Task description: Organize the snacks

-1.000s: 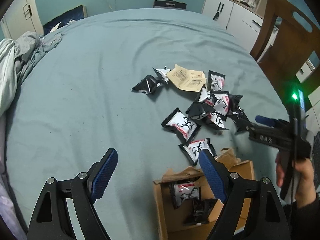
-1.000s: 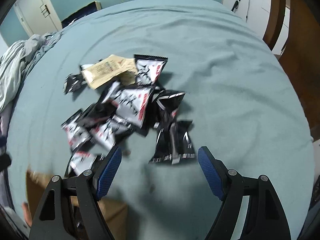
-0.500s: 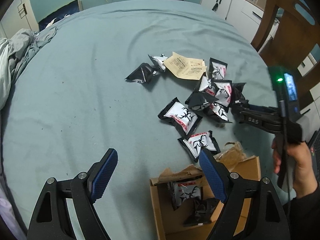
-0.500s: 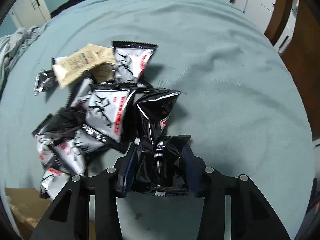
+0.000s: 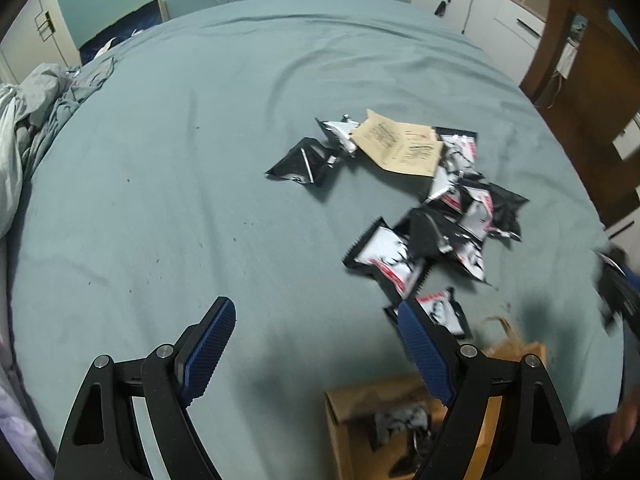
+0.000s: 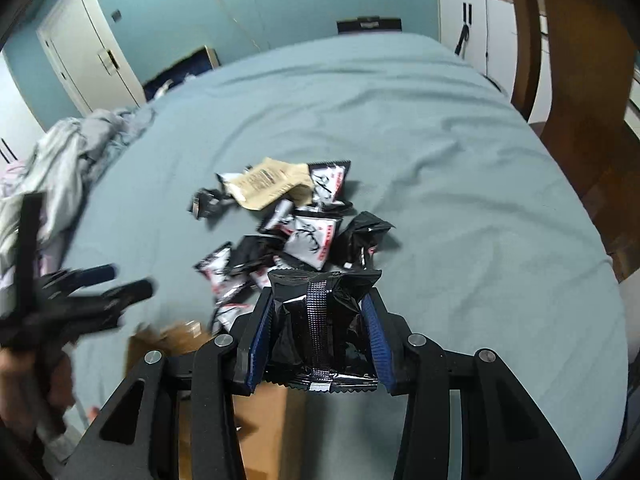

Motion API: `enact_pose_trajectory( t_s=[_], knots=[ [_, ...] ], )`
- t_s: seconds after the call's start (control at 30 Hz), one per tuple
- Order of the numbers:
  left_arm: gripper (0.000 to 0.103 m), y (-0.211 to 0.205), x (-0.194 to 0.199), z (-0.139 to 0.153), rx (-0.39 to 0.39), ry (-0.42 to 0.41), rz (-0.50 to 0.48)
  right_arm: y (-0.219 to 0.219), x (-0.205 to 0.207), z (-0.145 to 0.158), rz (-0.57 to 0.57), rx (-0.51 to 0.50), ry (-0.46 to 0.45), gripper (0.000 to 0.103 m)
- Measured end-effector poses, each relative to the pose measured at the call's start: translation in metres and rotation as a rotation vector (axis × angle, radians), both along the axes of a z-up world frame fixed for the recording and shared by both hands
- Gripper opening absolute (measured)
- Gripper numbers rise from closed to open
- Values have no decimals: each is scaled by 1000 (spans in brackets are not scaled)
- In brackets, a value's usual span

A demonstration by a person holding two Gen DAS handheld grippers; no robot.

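Glossy crinkled foil snack packet (image 6: 325, 322), matt teal cloth bedsheet (image 5: 208, 184), brown cardboard box (image 5: 340, 420)

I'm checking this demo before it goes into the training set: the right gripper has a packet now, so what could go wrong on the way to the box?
The right gripper pinches the black packet by its puffy sides, so the slick foil might slip or twist out. The cardboard box has a raised torn flap that could catch the packet. The left gripper hangs open near the box, so the two tools might bump.
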State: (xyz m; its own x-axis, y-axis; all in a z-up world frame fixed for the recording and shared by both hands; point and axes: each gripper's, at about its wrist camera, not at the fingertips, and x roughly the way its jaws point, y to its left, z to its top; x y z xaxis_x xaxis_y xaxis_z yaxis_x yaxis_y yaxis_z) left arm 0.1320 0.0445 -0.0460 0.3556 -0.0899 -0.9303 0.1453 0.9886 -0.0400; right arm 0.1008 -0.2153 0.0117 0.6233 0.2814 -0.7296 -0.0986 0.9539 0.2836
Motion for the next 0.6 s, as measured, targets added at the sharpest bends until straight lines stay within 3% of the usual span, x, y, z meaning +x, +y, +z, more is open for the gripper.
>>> enact_pose_trajectory(
  t_s=[0.13, 0.23, 0.6],
  knots=[
    [85, 0, 18, -8, 6, 8, 12, -6, -31, -6, -4, 50, -15, 42],
    [85, -2, 38, -14, 36, -4, 17, -8, -40, -17, 24, 58, 24, 42],
    [85, -7, 110, -54, 11, 34, 66, 17, 3, -38, 118, 16, 85, 42]
  ],
)
